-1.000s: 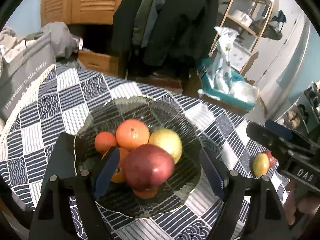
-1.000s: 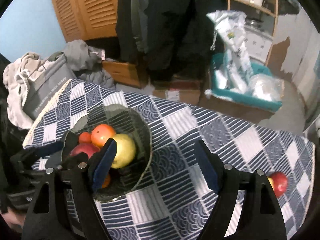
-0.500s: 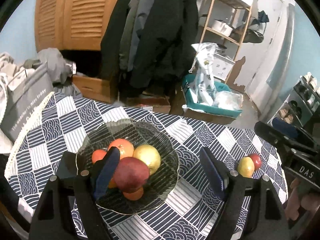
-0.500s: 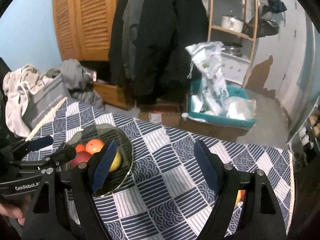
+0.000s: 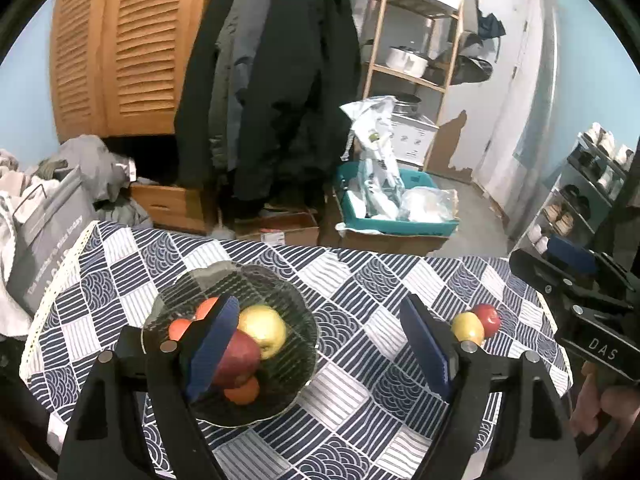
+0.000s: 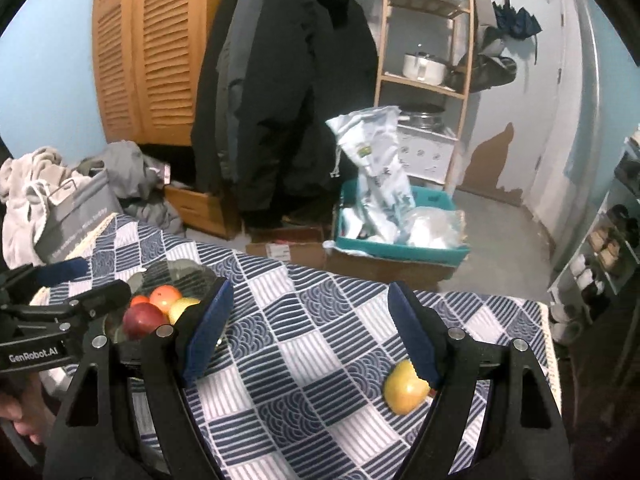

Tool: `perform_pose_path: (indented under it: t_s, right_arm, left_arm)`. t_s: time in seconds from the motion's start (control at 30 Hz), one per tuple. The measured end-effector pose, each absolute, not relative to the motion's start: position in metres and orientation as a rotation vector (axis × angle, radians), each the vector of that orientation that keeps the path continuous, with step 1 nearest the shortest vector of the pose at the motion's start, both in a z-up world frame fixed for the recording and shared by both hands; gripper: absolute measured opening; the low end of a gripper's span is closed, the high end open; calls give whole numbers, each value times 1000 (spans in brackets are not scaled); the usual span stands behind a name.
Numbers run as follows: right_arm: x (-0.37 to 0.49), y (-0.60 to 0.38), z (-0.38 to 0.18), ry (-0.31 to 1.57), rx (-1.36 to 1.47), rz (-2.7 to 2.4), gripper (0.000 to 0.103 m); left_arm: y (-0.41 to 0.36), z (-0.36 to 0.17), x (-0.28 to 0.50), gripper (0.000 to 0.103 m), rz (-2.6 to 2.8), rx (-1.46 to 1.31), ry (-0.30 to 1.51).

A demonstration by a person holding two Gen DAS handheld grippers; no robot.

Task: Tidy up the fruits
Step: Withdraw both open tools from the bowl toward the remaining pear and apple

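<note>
A glass bowl (image 5: 296, 312) on the checkered table holds a dark red apple (image 5: 236, 358), a yellow apple (image 5: 264, 330) and several oranges (image 5: 178, 328); it also shows in the right wrist view (image 6: 176, 270). A yellow apple (image 5: 467, 327) and a red apple (image 5: 487, 317) lie together on the cloth at the right. The yellow one (image 6: 406, 390) sits by my right gripper's right finger. My left gripper (image 5: 324, 344) is open and empty, held above the bowl's right side. My right gripper (image 6: 310, 332) is open and empty above the table.
The round table with the blue and white cloth (image 5: 360, 280) ends close behind the bowl. Beyond it stand a wooden cabinet (image 5: 120, 48), hanging coats (image 5: 280, 80), a teal bin of bags (image 5: 396, 208) and a shelf (image 5: 420, 40). A grey bag (image 5: 48, 240) is at the left.
Both grippers have pulled up and back from the table, so the bowl looks smaller and the two loose apples at the right have come into fuller view. Both stay open.
</note>
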State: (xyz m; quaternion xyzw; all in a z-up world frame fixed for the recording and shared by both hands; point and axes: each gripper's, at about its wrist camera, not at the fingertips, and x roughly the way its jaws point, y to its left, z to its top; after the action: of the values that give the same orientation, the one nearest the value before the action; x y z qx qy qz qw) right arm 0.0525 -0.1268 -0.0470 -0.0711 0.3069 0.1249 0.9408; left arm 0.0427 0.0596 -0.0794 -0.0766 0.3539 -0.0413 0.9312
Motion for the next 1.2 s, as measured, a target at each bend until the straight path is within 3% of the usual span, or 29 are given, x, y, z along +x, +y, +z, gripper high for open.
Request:
perform_pose_path:
  t_s: [1.2]
  right_arm:
    - [29, -257, -49, 619, -33, 62, 80]
  left_arm:
    - [-55, -69, 44, 88, -224, -4, 735]
